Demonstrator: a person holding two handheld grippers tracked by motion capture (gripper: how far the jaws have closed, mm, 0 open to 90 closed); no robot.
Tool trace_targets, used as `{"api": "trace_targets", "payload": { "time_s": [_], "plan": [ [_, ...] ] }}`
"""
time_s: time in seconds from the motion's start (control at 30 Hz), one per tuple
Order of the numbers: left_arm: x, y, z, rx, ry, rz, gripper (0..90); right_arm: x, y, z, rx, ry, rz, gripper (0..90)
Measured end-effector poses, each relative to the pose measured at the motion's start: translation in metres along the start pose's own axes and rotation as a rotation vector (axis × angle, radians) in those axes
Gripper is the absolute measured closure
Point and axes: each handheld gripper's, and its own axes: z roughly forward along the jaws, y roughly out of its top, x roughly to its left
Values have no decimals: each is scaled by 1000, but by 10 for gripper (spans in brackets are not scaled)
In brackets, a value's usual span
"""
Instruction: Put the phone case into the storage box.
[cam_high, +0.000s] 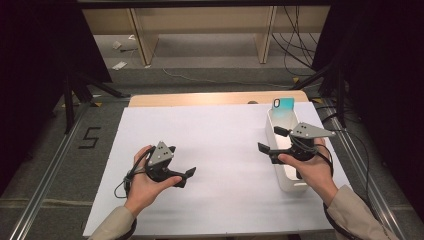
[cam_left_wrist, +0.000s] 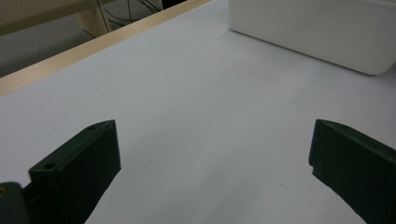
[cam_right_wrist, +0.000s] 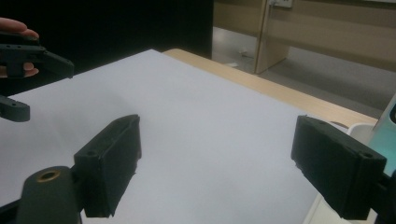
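Note:
My left gripper (cam_high: 182, 161) hovers over the left half of the white sheet (cam_high: 215, 150). Its jaws stand wide apart with nothing between them, as the left gripper view (cam_left_wrist: 217, 140) confirms. My right gripper (cam_high: 268, 138) hangs just left of a long white bin (cam_high: 289, 182), open and empty, with bare sheet between its jaws (cam_right_wrist: 219, 149). A teal phone (cam_high: 282, 106) leans upright at the bin's far end, and its edge (cam_right_wrist: 390, 122) appears beside my right jaw. The left gripper (cam_right_wrist: 25, 79) appears far off in the right gripper view.
The white bin (cam_left_wrist: 327, 32) lies along the sheet's right edge. A wooden table edge (cam_high: 215, 98) runs behind the sheet. Black stands, cables and wooden furniture legs occupy the floor beyond. A "5" (cam_high: 90, 137) is marked on the floor at the left.

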Motion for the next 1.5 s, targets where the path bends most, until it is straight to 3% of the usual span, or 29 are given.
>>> {"api": "trace_targets", "payload": {
  "time_s": [1.5],
  "plan": [
    [1,0,-1,-4,2,-2,17,10,-10,-12,1,33,-47,167]
  ]
}}
